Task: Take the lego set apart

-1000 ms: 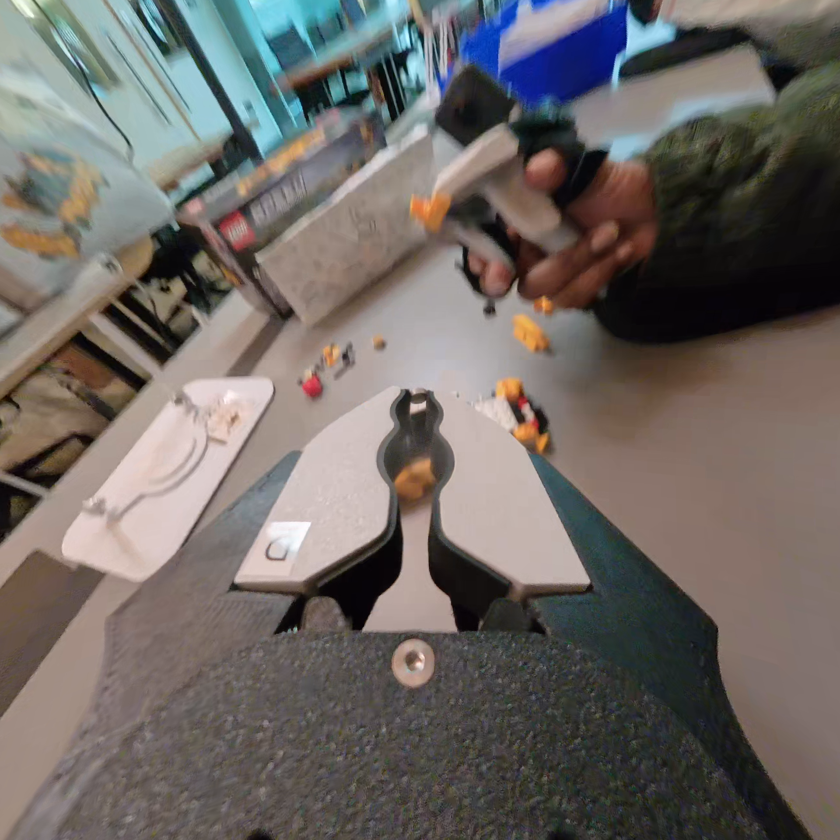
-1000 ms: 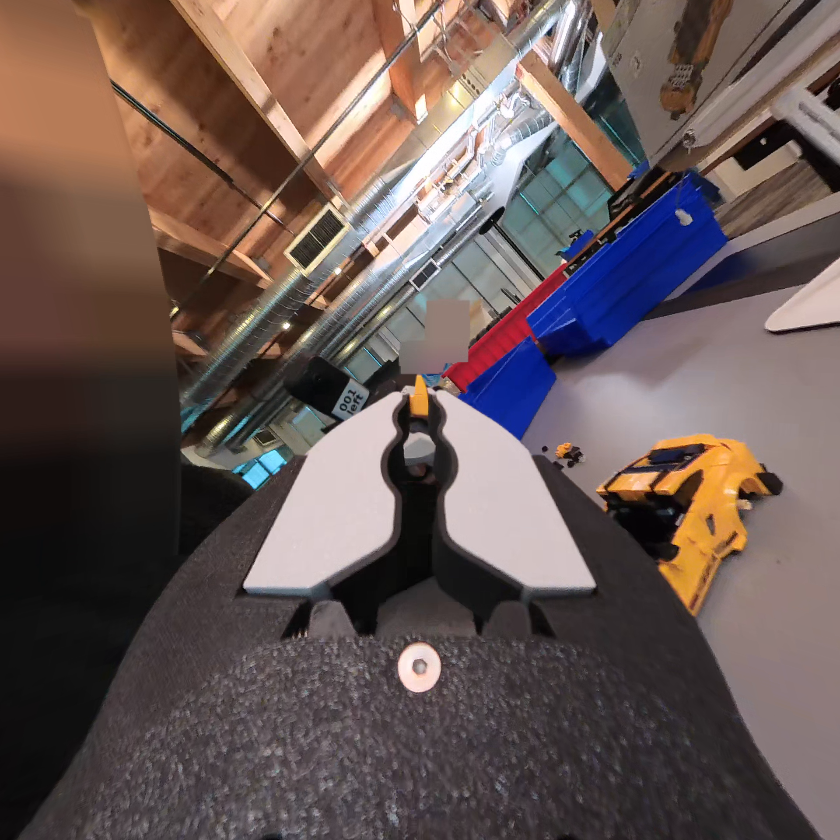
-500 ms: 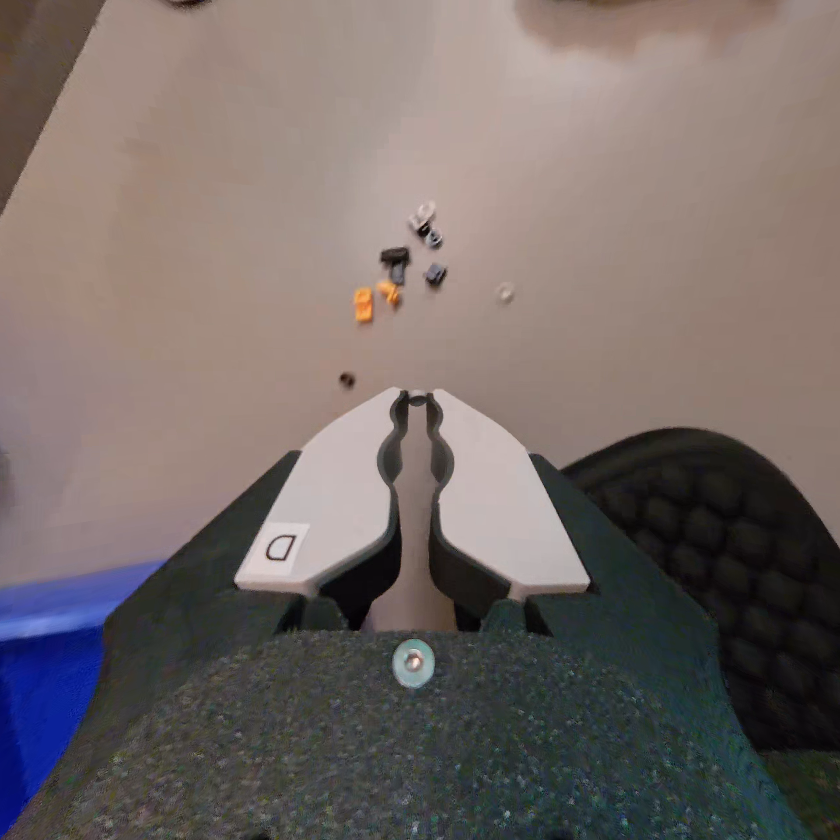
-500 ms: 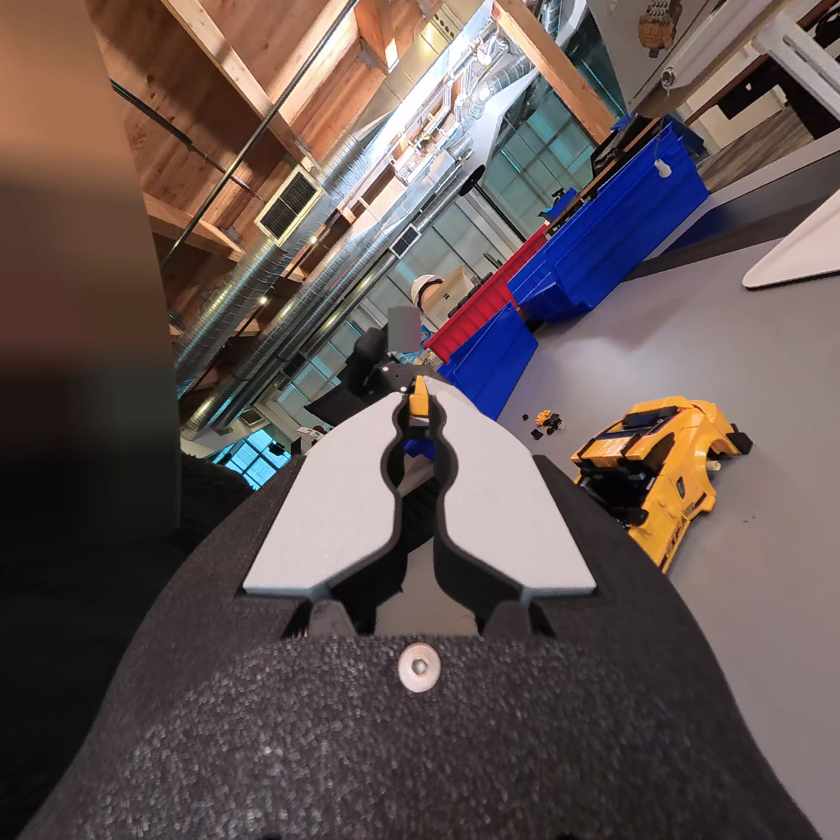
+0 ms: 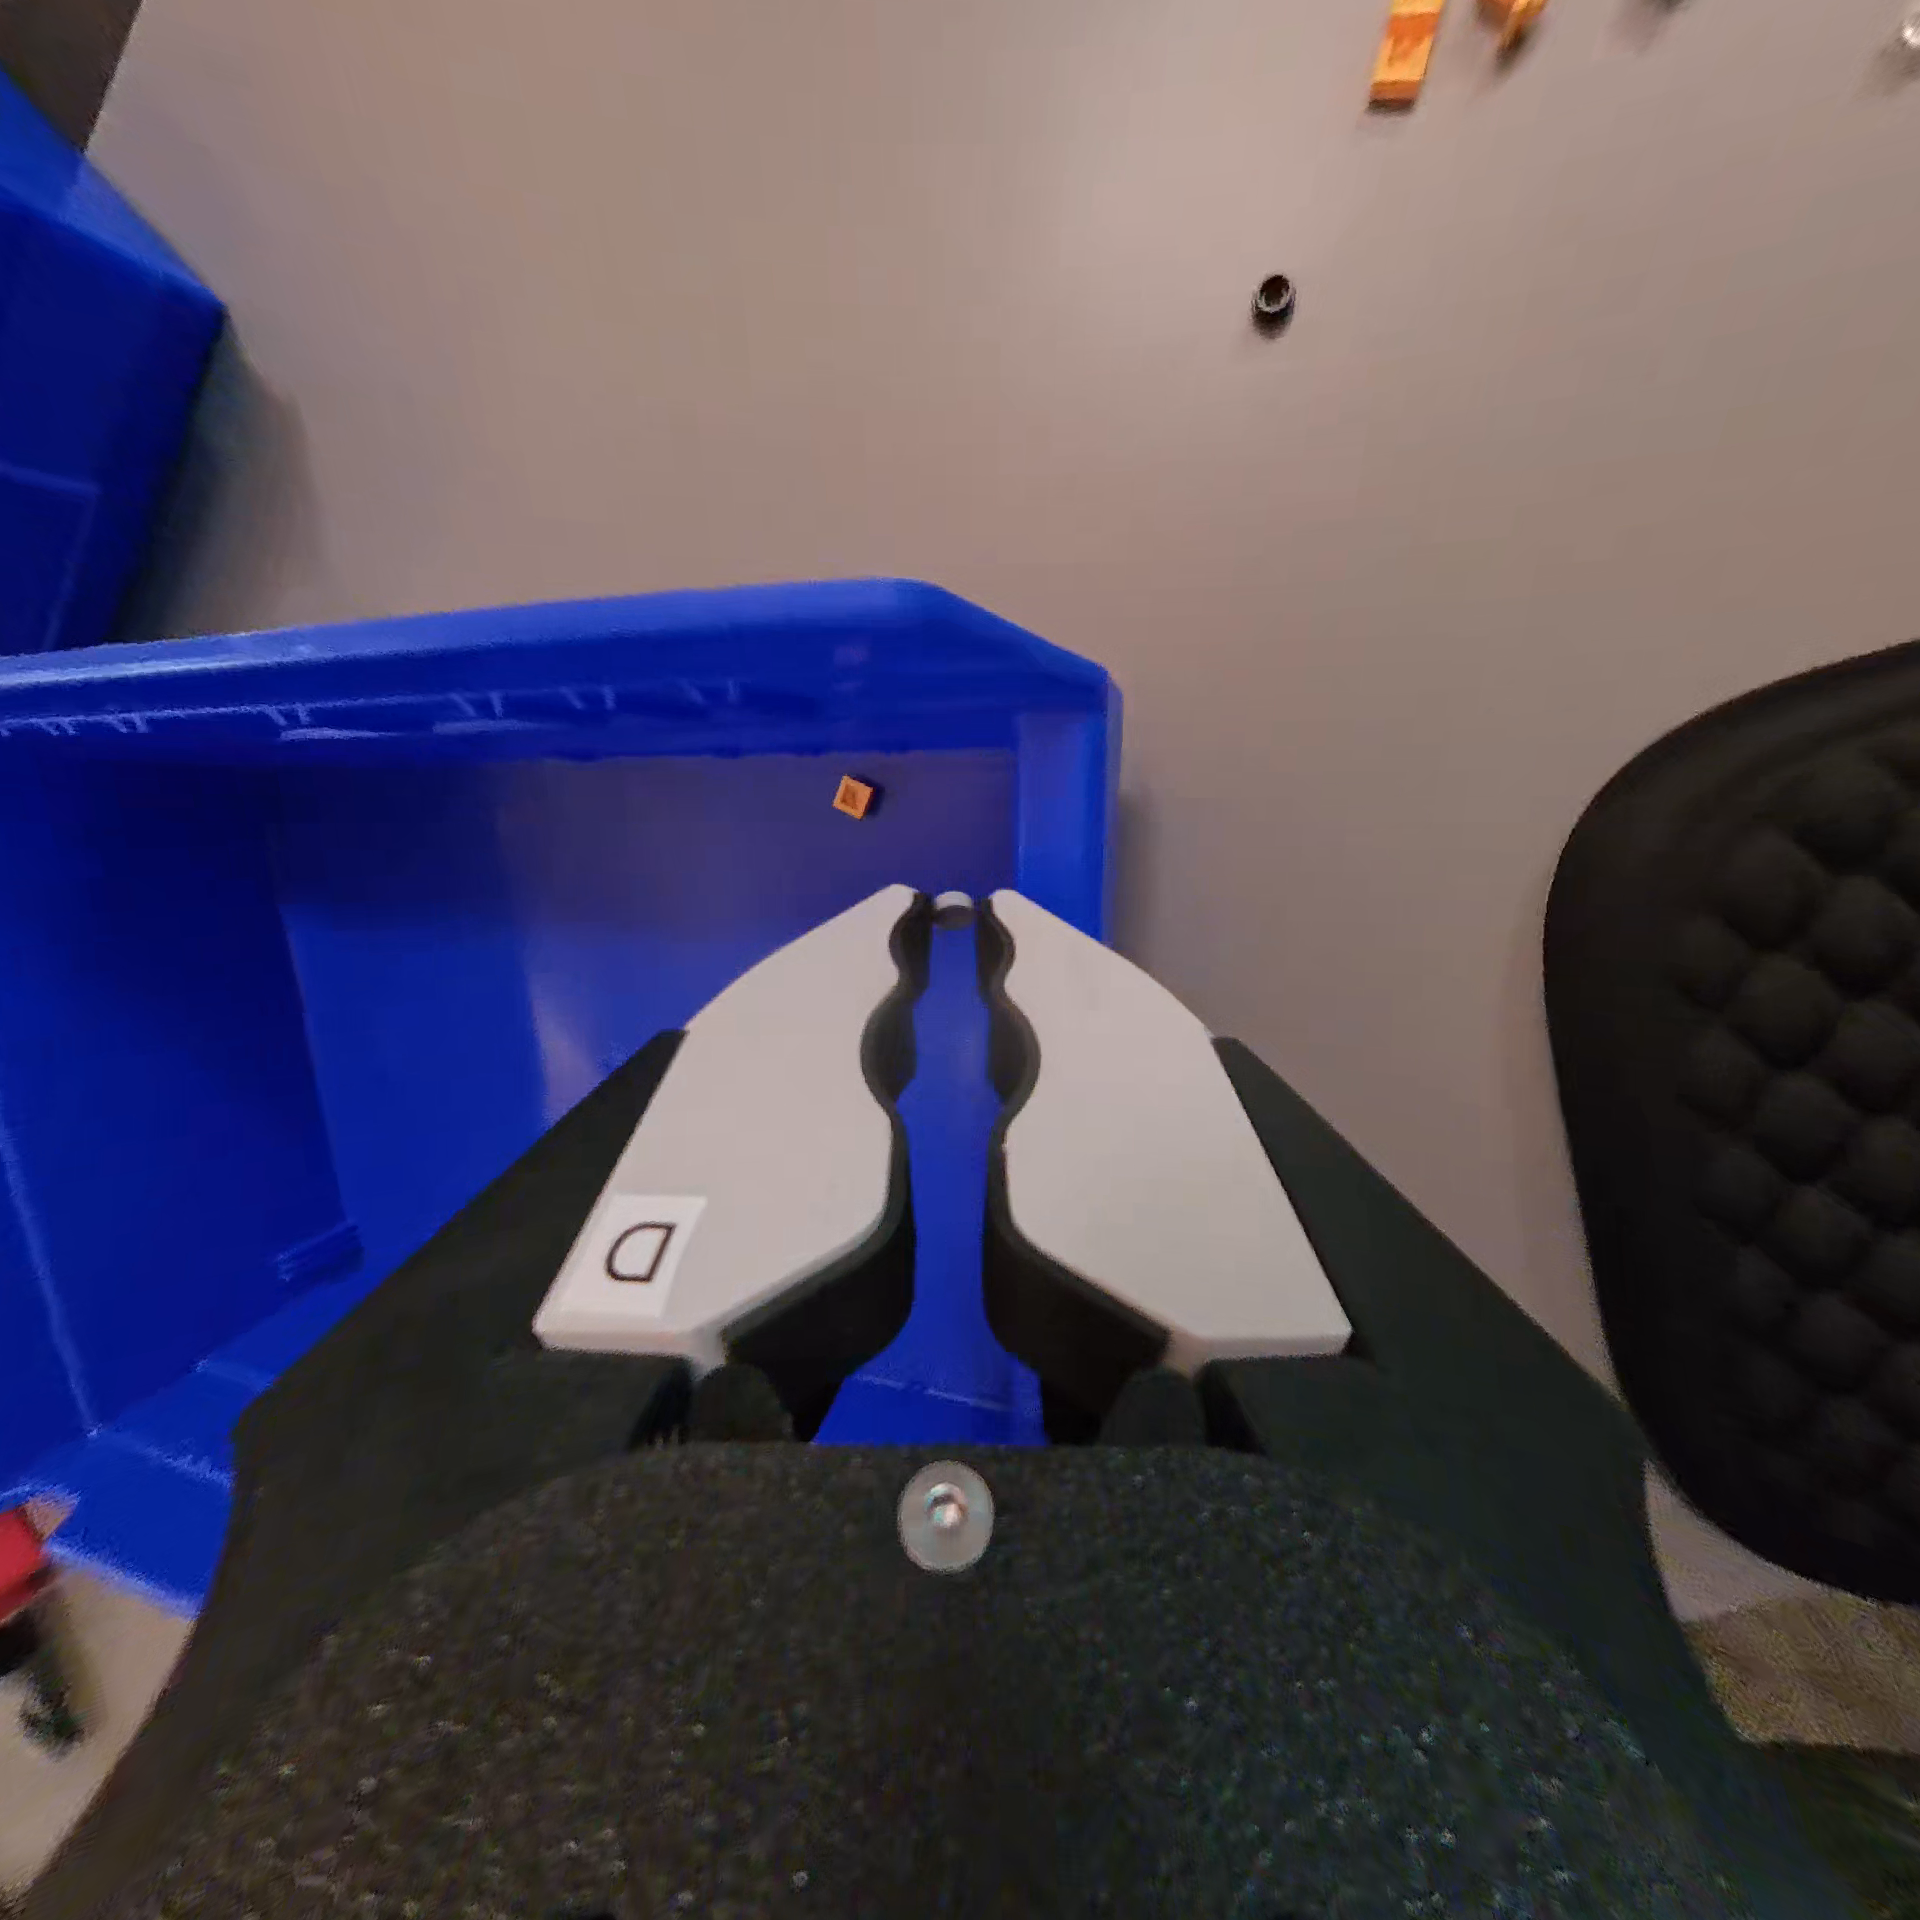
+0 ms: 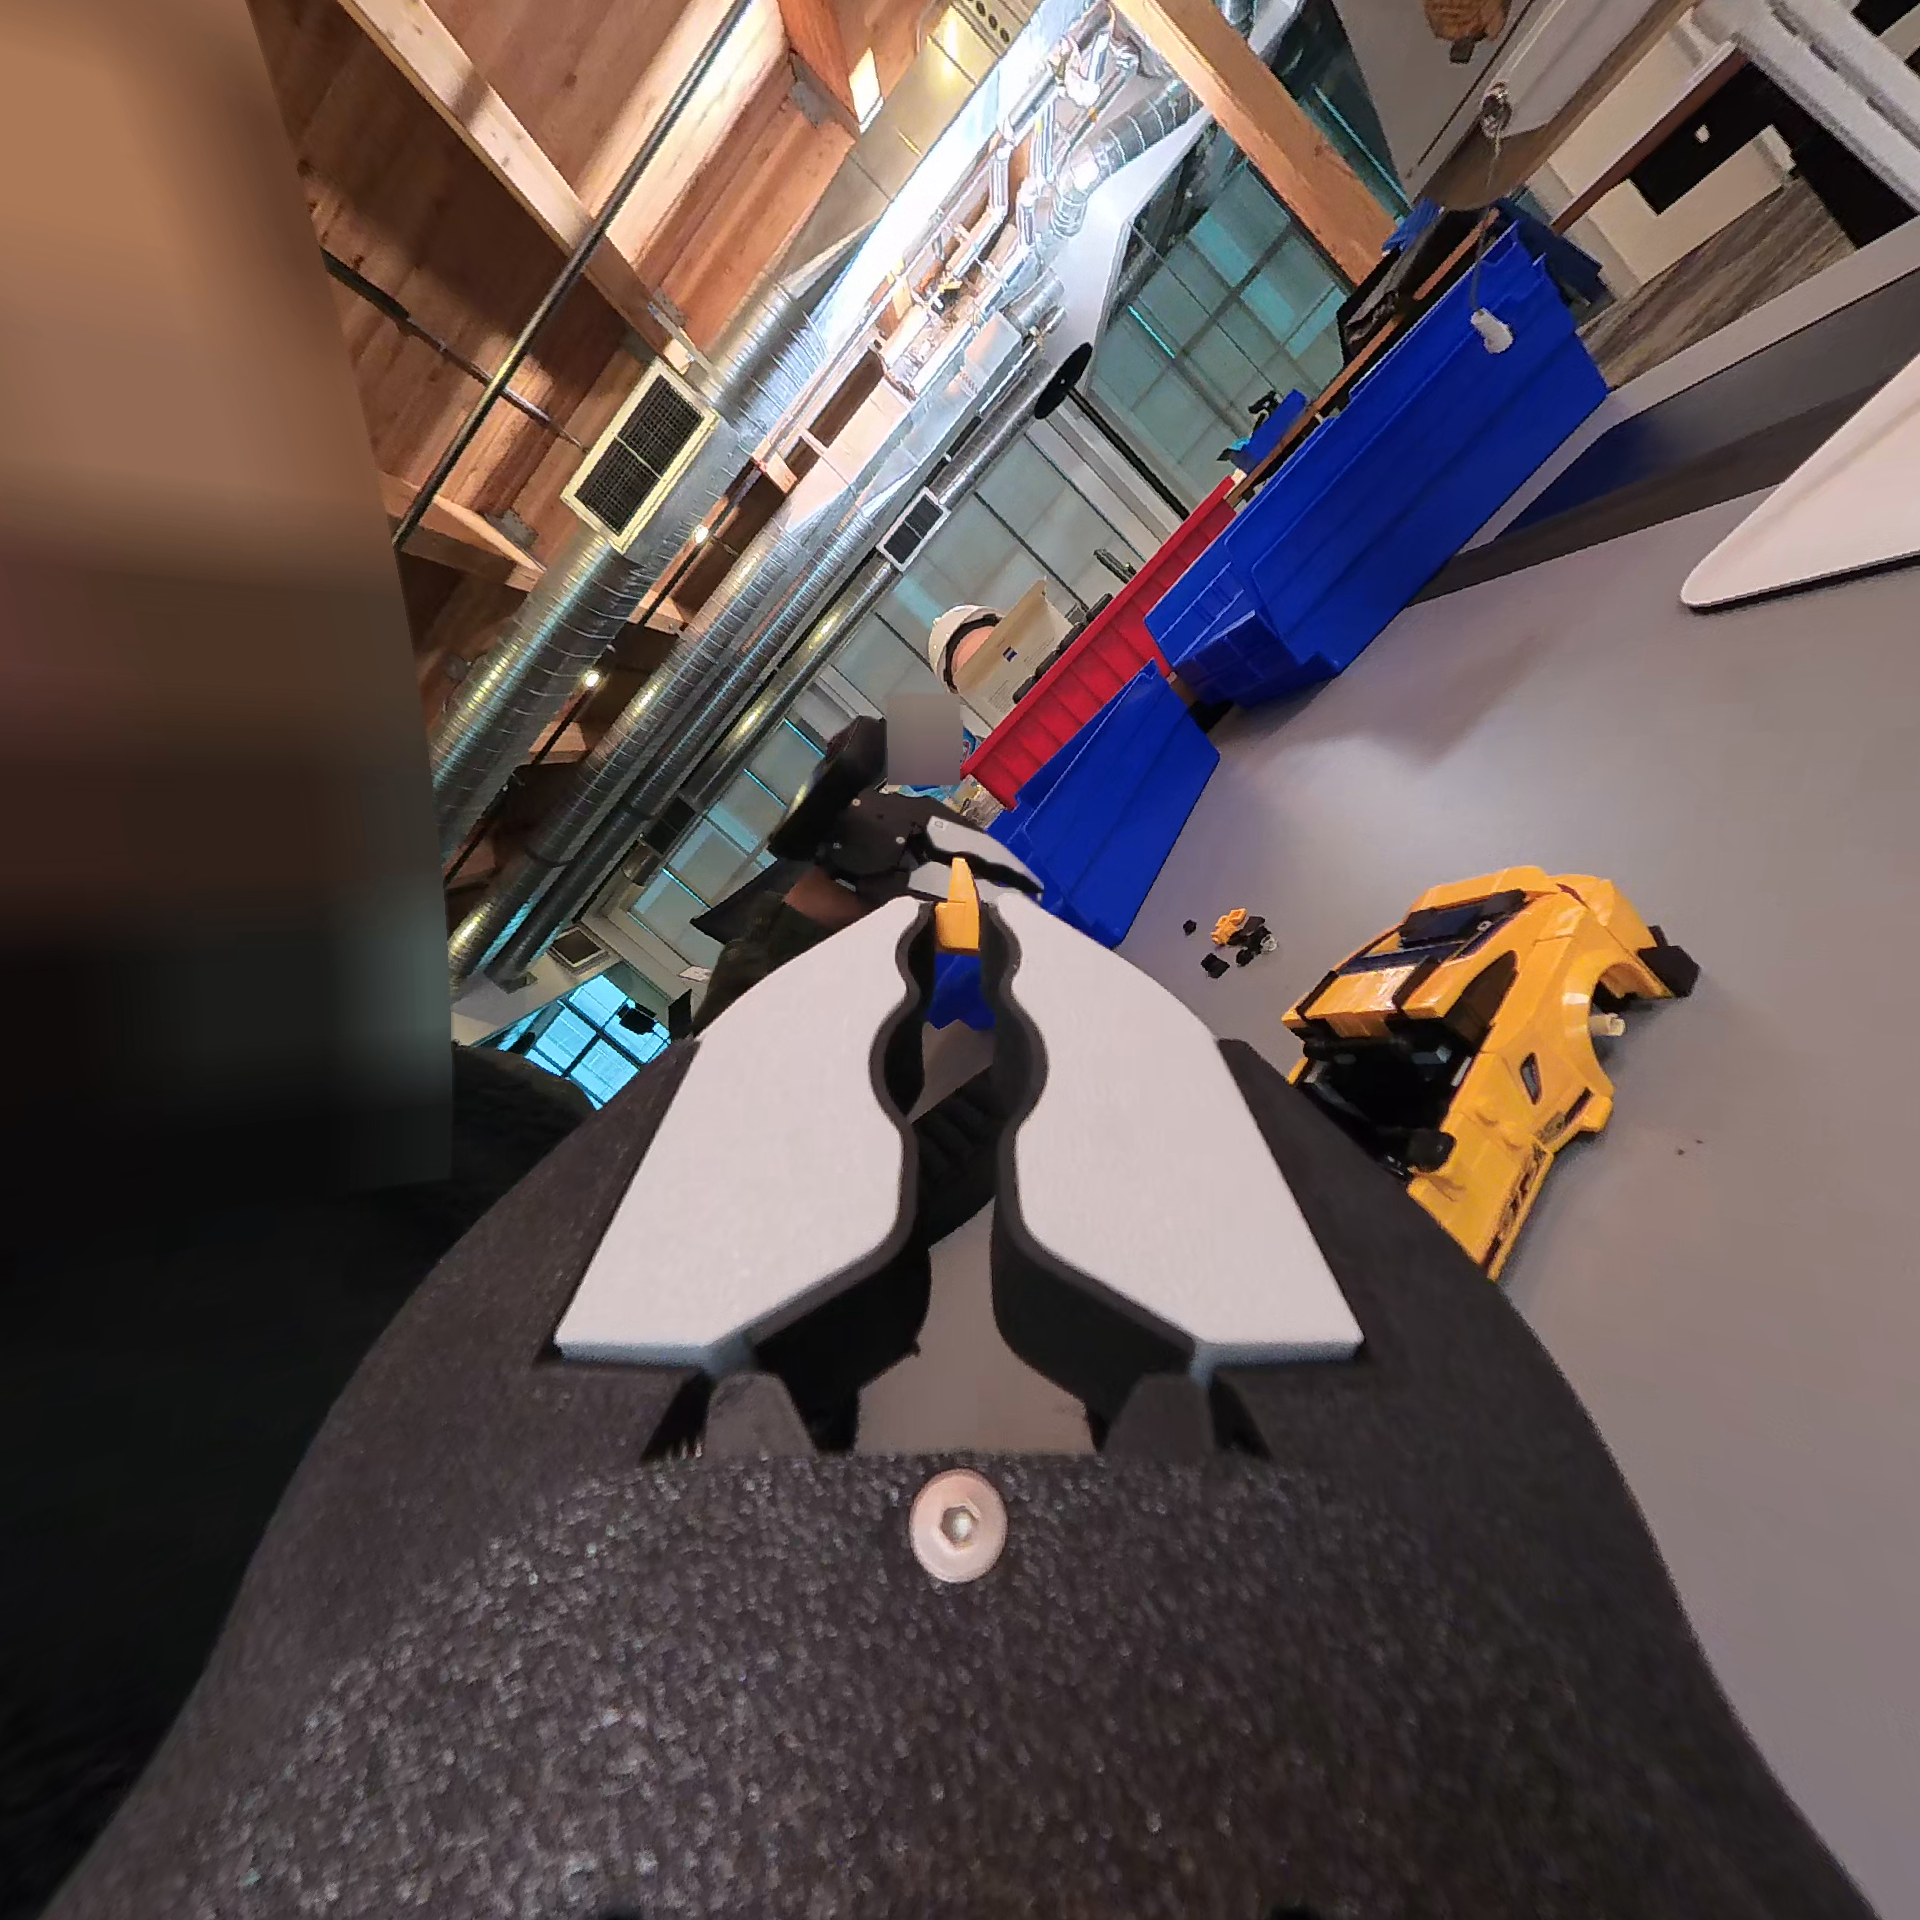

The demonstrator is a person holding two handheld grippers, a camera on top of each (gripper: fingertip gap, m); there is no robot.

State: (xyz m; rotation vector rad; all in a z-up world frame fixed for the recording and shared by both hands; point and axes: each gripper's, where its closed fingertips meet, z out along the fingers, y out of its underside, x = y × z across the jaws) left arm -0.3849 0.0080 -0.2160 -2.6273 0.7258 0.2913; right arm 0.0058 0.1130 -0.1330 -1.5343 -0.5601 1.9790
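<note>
My left gripper [image 5: 954,902] is shut on a small pale grey round piece [image 5: 954,914] and hangs over an open blue bin [image 5: 582,665]. One small orange piece [image 5: 854,797] lies in that bin. My right gripper [image 6: 958,906] is shut on a small yellow piece [image 6: 958,914] and is held up off the table. The partly stripped yellow lego car [image 6: 1455,1039] lies on the grey table to the right of it. The left gripper [image 6: 914,836] also shows far off in the right wrist view, above the blue bin [image 6: 1101,810].
Loose orange and black pieces [image 5: 1397,62] and a black ring [image 5: 1273,301] lie on the table beyond the bin. A black padded chair [image 5: 1766,1122] stands at right. A small pile of pieces [image 6: 1236,935], more blue bins [image 6: 1382,520], a red bin [image 6: 1101,644] and a white tray [image 6: 1829,499] sit further back. The gap from one gripper's tips to the other's is roughly 40 centimetres.
My left gripper has swung from the table's loose pieces to above the blue bin, still holding the small grey piece. My right gripper stays shut on the yellow piece and has shifted only slightly.
</note>
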